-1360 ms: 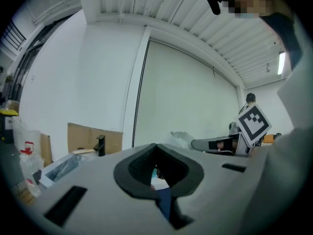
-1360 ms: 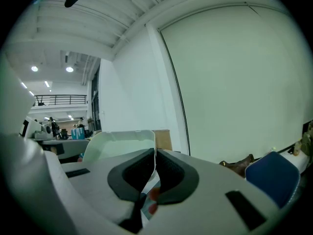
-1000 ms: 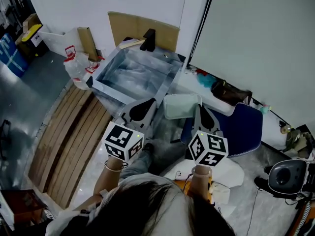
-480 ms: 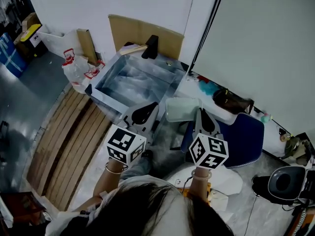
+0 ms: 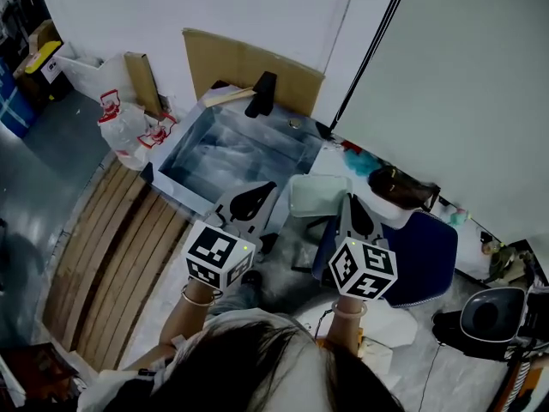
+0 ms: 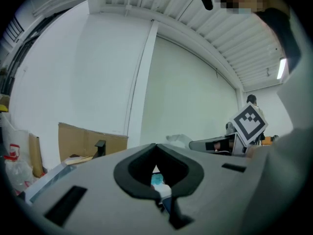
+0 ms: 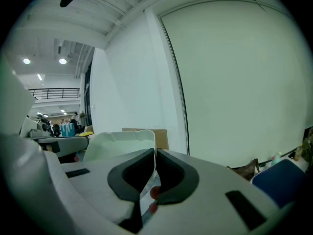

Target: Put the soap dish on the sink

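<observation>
The soap dish (image 5: 317, 194), a pale translucent tray, hangs in the air just right of the steel sink's (image 5: 199, 197) near right corner. My right gripper (image 5: 347, 206) is shut on the dish's right rim. In the right gripper view the dish (image 7: 122, 143) rises left of the pinched jaws (image 7: 155, 156). My left gripper (image 5: 250, 197) is shut and empty, over the sink's near rim. The left gripper view shows its jaw tips (image 6: 156, 148) meeting, with the dish (image 6: 178, 140) off to the right. A black faucet (image 5: 262, 93) stands at the sink's far edge.
Cardboard (image 5: 249, 63) leans on the wall behind the sink. Wooden planks (image 5: 111, 256) lie on the floor at left, with plastic bags (image 5: 129, 127) beyond them. A blue chair (image 5: 429, 243) and a brown bag (image 5: 403, 185) are right of the dish.
The head view has shifted slightly. Both grippers and the dish keep about the same place beside the sink, and the right grip on the dish is unchanged.
</observation>
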The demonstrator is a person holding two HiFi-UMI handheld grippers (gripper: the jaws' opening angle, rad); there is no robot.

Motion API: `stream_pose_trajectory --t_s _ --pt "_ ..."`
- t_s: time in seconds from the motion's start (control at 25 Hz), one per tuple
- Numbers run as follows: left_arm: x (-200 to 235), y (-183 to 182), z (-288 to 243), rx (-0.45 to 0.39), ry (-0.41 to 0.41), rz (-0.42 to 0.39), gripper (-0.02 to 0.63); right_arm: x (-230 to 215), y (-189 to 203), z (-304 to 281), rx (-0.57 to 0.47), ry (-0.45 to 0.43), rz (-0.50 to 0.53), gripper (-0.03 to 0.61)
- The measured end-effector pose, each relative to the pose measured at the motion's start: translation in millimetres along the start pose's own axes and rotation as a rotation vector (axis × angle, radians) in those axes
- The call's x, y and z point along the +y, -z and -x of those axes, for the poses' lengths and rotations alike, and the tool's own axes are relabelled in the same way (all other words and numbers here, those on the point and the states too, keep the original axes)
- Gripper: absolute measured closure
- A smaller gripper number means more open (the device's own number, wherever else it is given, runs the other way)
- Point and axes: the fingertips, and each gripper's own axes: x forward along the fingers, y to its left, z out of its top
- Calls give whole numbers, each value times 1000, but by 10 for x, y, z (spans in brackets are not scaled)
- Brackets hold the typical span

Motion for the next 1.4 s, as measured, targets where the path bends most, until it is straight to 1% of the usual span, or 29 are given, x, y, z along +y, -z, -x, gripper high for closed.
stream_pose_trajectory --t_s 0.28,0.68,0.84,1.08,1.4 --pt "238 -60 -220 1 38 1 606 23 -35 -262 18 38 0 548" --pt "364 -25 -359 2 74 21 606 25 -87 -404 17 62 1 548" --pt "413 -35 -425 -1 73 26 606 -18 -106 -501 16 64 -2 548" --pt "482 -25 -594 -2 65 33 606 -78 -77 -716 32 43 -1 548" --pt "572 -8 -916 15 29 36 606 -263 -73 -1038 66 3 -10 548"
